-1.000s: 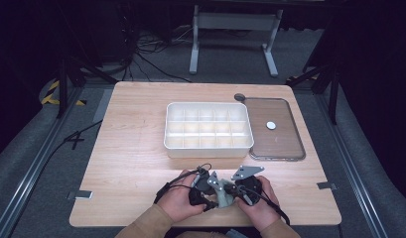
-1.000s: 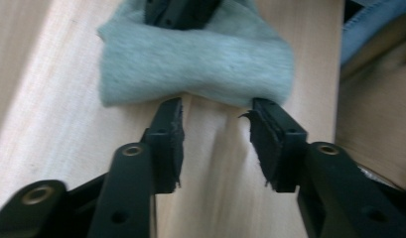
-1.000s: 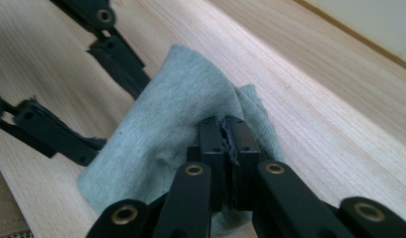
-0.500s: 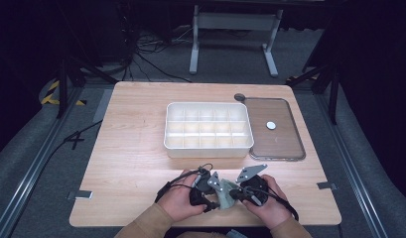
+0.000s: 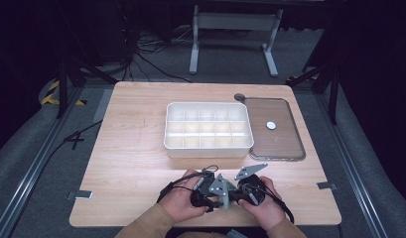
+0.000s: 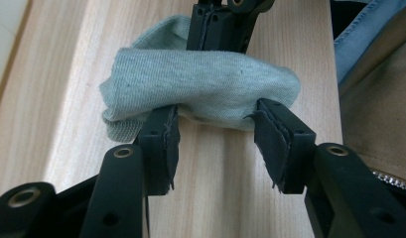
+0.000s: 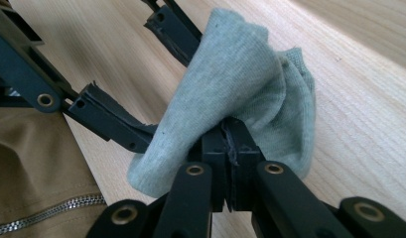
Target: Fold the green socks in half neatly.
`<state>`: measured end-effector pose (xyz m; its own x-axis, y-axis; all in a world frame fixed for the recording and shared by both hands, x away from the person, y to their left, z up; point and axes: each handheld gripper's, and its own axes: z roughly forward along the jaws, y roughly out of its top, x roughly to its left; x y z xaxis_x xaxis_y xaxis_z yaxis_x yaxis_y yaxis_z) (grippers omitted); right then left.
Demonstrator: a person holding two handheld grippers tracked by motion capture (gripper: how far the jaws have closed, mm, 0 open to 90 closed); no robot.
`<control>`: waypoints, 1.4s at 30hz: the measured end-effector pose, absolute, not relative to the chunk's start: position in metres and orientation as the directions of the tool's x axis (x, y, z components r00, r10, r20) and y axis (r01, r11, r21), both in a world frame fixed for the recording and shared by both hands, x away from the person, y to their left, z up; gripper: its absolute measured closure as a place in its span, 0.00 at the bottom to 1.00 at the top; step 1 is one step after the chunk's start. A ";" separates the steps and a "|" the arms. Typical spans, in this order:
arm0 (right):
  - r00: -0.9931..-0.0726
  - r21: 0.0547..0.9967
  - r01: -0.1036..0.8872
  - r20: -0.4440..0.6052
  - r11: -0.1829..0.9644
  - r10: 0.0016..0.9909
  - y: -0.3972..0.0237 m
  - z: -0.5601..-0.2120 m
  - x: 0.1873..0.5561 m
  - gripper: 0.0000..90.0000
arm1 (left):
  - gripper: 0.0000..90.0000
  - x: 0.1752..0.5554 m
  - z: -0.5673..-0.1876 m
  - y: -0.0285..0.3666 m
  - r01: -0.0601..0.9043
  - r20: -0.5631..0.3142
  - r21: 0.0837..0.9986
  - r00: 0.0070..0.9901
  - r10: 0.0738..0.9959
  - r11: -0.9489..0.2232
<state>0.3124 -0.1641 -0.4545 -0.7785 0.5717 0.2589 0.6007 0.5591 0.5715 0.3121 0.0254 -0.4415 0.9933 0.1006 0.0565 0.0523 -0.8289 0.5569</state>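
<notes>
A grey-green knit sock (image 6: 200, 84) hangs between the two grippers just above the wooden table (image 5: 136, 148), near its front edge. My right gripper (image 7: 230, 139) is shut on a fold of the sock (image 7: 235, 74); it comes in from the top of the left gripper view (image 6: 218, 29). My left gripper (image 6: 215, 129) has its jaws spread wide, and they have just been opening. The sock's fabric is draped over both tips, and its fingers (image 7: 111, 121) reach into the fabric. In the high view, both hands hold the grippers (image 5: 225, 191) close together.
A white compartment tray (image 5: 209, 148) stands at mid-table. To its right lies a clear lid (image 5: 285, 144) with a small white disc (image 5: 271, 125) on it. A dark round spot (image 5: 239, 97) sits behind the tray. Tan sleeves and a zipped jacket (image 7: 36, 168) are close behind the grippers.
Both hands stay at the table's front edge. The grey plate on the right gripper shifts slightly to the right and back again.
</notes>
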 end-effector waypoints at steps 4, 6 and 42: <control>-0.766 0.575 0.619 0.292 0.535 0.572 -0.171 -0.453 0.316 0.96 | 0.55 0.312 -0.440 0.028 0.049 0.075 0.579 0.991 0.114 -0.814; -0.765 0.574 0.622 0.300 0.532 0.570 -0.168 -0.457 0.316 0.97 | 0.55 0.311 -0.441 0.027 0.053 0.078 0.564 0.990 0.117 -0.824; -0.690 0.562 0.695 0.345 0.449 0.636 -0.212 -0.461 0.327 0.88 | 0.52 0.314 -0.441 0.022 0.056 0.102 0.566 0.985 0.137 -0.822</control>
<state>0.3268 -0.2117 -0.4615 -0.6901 0.6363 0.3448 0.6946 0.4485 0.5624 0.3137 0.0218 -0.4410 0.9853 0.1373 0.1019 0.0560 -0.8223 0.5663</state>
